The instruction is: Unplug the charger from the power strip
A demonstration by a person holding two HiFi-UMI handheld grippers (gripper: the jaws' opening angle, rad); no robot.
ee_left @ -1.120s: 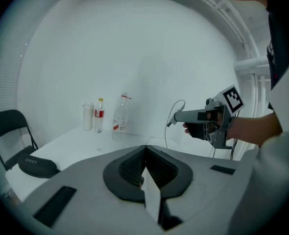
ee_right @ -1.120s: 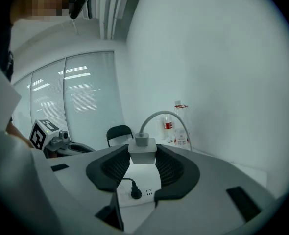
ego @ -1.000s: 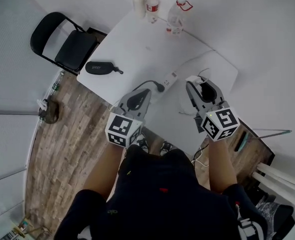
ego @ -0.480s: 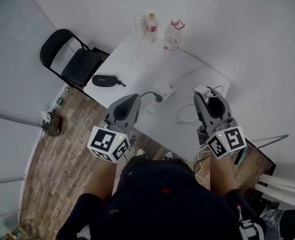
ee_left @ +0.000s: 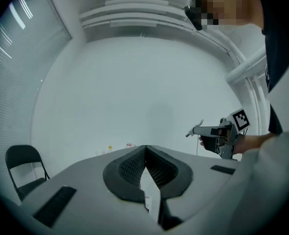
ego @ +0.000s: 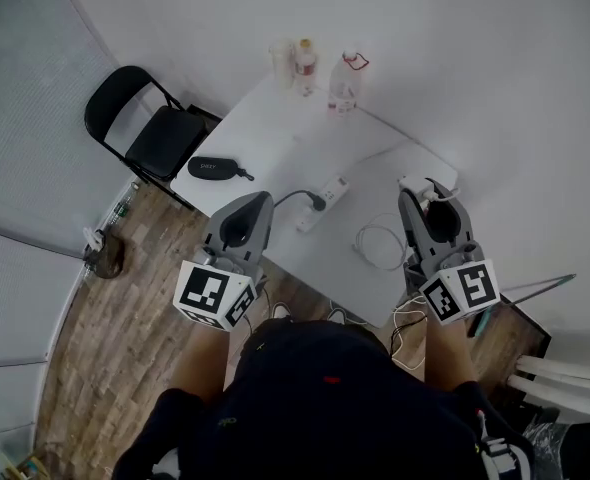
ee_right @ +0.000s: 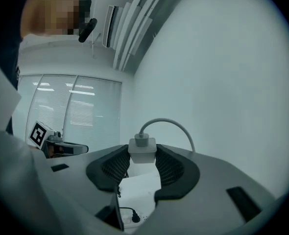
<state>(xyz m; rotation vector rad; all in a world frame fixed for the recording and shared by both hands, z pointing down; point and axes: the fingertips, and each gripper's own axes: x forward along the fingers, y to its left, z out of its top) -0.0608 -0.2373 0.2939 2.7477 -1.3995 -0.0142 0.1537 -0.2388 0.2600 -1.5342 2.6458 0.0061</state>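
Note:
My right gripper (ego: pixel 416 190) is shut on the white charger (ego: pixel 412 182), holding it in the air above the right end of the white table (ego: pixel 275 118). In the right gripper view the charger (ee_right: pixel 142 150) sits between the black pads, its white cable (ee_right: pixel 170 125) arching off to the right. The cable (ego: pixel 379 241) lies in loops on the table. The white power strip (ego: pixel 323 199) lies at mid-table, apart from the charger, with a black plug (ego: pixel 318 204) beside it. My left gripper (ego: pixel 256 201) hovers left of the strip, its jaws shut on nothing (ee_left: pixel 145 149).
A black folding chair (ego: pixel 143 118) stands left of the table. A black case (ego: pixel 215 168) lies near the table's left edge. Bottles (ego: pixel 320 68) stand at the far end by the wall. Wooden floor (ego: pixel 105 308) lies below. Loose cables hang off the near right edge.
Both grippers have risen and drawn back from the table. The charger has gone up with the right gripper, farther from the power strip.

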